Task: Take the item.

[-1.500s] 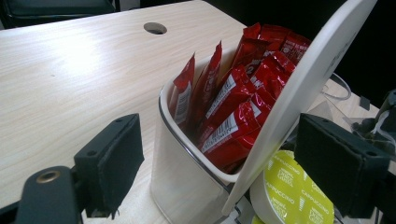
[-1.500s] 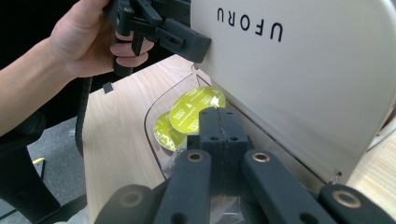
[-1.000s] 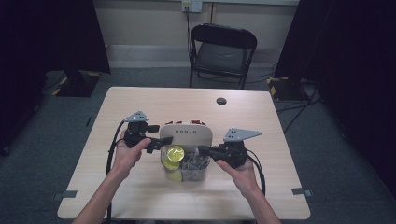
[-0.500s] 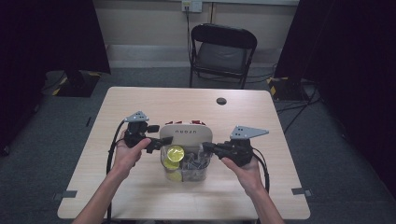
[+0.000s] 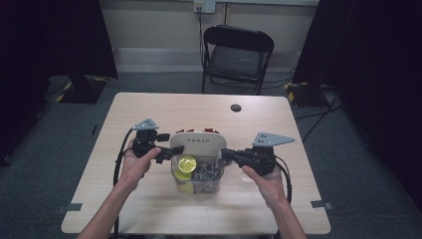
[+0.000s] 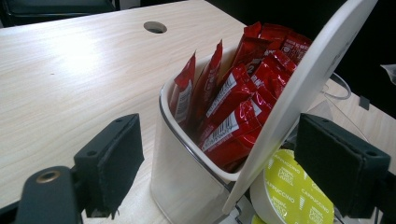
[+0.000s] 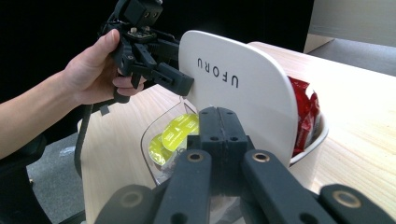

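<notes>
White lid point(image 6: 299, 88) btwn left hand-held gripper point(image 6: 233, 172) jaws

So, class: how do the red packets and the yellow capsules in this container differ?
The red packets are flat sachets standing upright; the yellow capsules are round with printed lids. The packets fill the white compartment behind the tilted lid; the capsules lie in the clear compartment in front. Both sit in one container.

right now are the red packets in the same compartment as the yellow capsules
No, the red foil packets stand behind the tilted white plastic lid; the round yellow capsules lie before it.
</notes>
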Motion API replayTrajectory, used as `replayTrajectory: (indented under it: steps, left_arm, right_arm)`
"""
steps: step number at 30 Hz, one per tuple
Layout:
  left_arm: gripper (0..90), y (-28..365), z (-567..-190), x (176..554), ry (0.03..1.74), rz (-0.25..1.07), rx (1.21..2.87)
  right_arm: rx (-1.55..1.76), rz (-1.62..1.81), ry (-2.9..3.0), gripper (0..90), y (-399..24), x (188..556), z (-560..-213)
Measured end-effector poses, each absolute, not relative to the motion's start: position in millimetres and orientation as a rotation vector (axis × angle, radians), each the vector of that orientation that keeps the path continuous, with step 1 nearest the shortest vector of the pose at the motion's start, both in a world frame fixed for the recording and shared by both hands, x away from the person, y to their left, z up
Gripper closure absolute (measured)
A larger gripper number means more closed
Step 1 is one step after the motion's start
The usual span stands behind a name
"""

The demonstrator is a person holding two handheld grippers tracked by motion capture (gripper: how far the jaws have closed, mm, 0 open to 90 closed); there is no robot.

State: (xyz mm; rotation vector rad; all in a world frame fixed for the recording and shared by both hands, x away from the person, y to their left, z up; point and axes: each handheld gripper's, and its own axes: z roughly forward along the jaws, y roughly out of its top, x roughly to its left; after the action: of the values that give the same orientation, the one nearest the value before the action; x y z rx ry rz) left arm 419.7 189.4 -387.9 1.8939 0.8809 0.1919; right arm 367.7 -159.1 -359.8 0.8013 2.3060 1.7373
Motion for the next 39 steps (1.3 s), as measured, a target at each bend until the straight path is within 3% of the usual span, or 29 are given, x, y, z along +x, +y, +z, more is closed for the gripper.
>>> replayTrajectory:
  steps: [39]
  left_arm:
    - [15.3,190,-388,420,0.88,0.19,1.896]
  right_arm:
    - [0.959,1.64,2.162,90.0,-216,379,-362]
